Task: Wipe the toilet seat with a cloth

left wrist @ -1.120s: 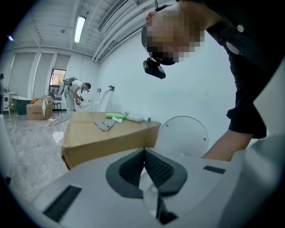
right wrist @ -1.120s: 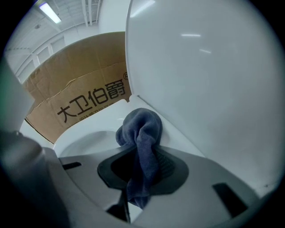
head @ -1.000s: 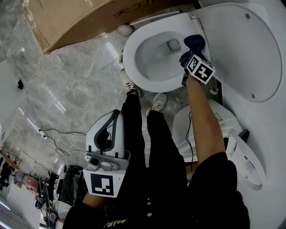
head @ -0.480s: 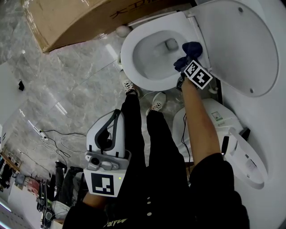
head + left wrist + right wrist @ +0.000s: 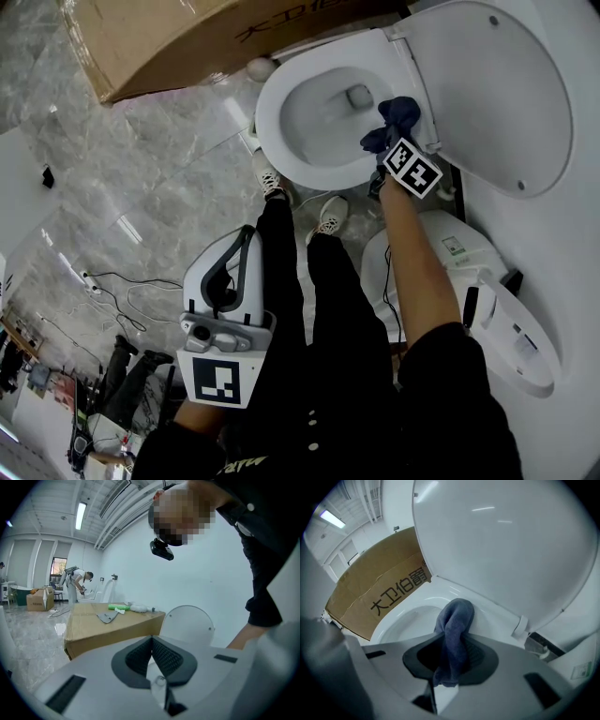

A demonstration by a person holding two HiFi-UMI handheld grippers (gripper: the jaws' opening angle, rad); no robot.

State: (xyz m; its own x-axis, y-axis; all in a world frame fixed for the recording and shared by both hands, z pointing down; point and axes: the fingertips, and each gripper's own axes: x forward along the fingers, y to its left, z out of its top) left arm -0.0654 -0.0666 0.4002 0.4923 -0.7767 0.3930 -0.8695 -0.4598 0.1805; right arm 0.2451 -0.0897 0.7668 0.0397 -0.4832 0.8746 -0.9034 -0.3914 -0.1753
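Right tool [image 5: 452, 657]: held out on the person's right arm over the toilet; both jaws pinch a cloth, whose lower end hangs out behind the pads.
Cloth [image 5: 455, 618]: dark blue and bunched. Its free fold sticks up past the jaws and sits over the rear part of the toilet seat, near the hinge. Whether it presses on the seat cannot be told.
Toilet seat [image 5: 274, 131]: a white ring, lowered onto the bowl. The cloth is on its side nearest the lid.
Bowl [image 5: 323, 117]: white, with its drain opening visible, just beside the cloth in the head view.
Lid [image 5: 497, 94]: white and raised; it fills the upper part of the right gripper view.
Left tool [image 5: 151, 644]: held low beside the person's left leg, well apart from the toilet. Its jaws are pressed together with nothing between them.
Cardboard box [image 5: 178, 37]: brown with dark printed characters on its side, standing just beside the toilet. In the left gripper view a green item and some small objects lie on top of it.
Floor [image 5: 141, 178]: grey marbled tiles, with thin cables lying on them at the left.
Person's legs [image 5: 291, 272]: in black trousers, with patterned shoes set just in front of the bowl.
White fixture [image 5: 441, 244]: sits at the person's right, near the toilet.
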